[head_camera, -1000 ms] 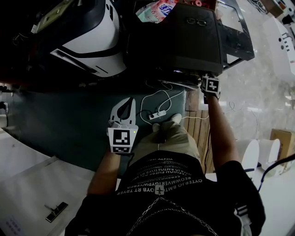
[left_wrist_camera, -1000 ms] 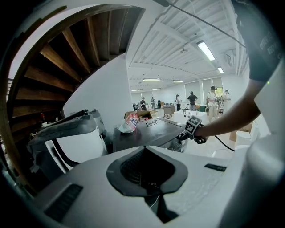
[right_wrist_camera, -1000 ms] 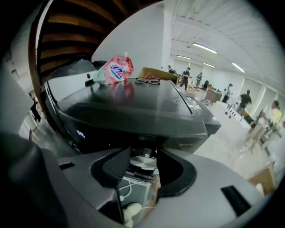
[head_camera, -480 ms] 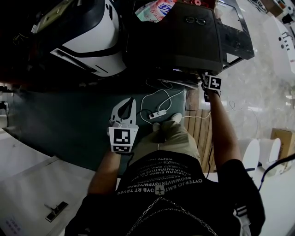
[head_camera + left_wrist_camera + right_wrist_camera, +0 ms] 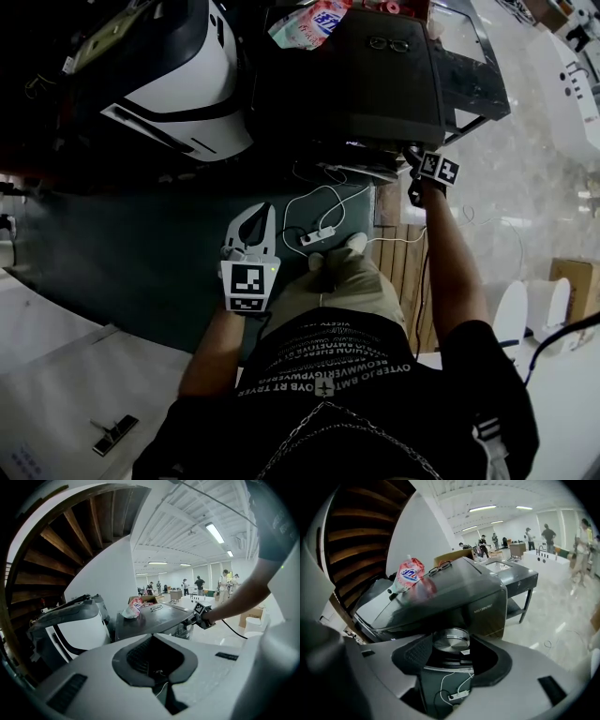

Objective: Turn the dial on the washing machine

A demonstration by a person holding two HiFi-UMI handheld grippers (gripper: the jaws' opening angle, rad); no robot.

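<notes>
"Where's the dial (image 5: 451,641)?"
"On the washing machine's (image 5: 375,84) front, between the right tongs (image 5: 452,659), which have just been opening and stand clear of it."
"Left tongs (image 5: 259,217)?"
"Together, empty. A pouch (image 5: 410,576) lies on top."

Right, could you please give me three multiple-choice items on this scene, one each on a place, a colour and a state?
1. Where do the glasses lie? A on the washer B on the floor C on a chair
2. The dial's colour? A red B silver C blue
3. The right tongs are: A shut, empty B open round the dial C shut on a cloth

A: the glasses rest on the washer's top. B: the dial is metallic. B: the jaws have just been opening, pads clear of the dial.
</notes>
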